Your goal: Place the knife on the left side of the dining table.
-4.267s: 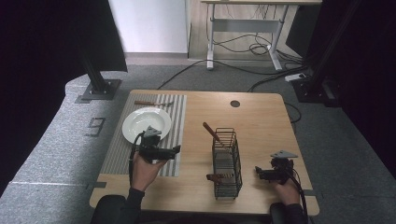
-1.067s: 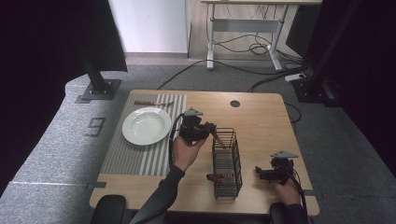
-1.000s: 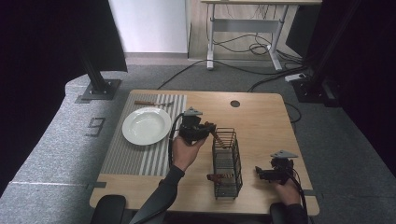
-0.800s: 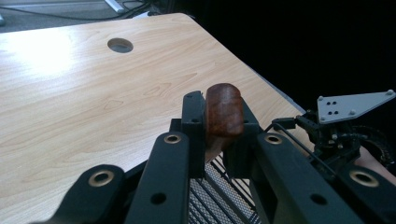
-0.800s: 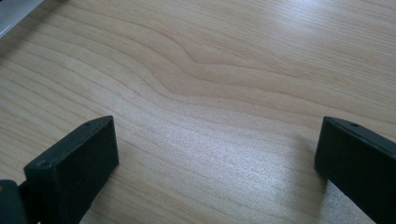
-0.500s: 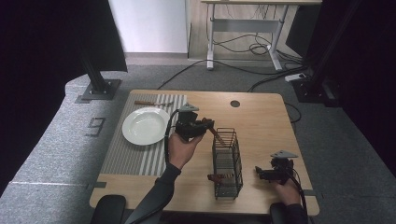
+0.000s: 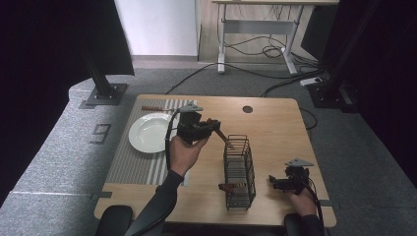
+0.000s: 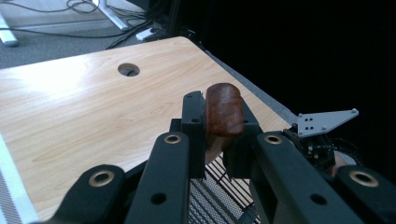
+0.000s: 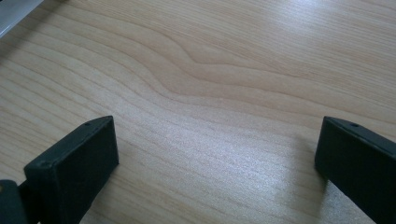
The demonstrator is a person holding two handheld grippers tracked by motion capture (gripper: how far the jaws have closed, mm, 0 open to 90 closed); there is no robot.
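Lifting the wooden-handled utensil (image 7: 222, 137) out of the black wire caddy (image 7: 239, 172), we keep our left gripper (image 7: 209, 127) clamped on its rounded, glossy reddish handle and pull along the shaft so the hidden head clears the thin wires. Our right gripper (image 7: 273, 182) rests spread wide on the pale, grained table (image 7: 275, 123), beside the caddy.

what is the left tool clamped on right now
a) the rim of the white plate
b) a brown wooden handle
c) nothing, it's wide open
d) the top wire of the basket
b: in the left gripper view the left tool has its jaws pressed on both sides of a rounded brown wooden handle, held up above the wire basket, while the white plate lies apart on the striped mat.
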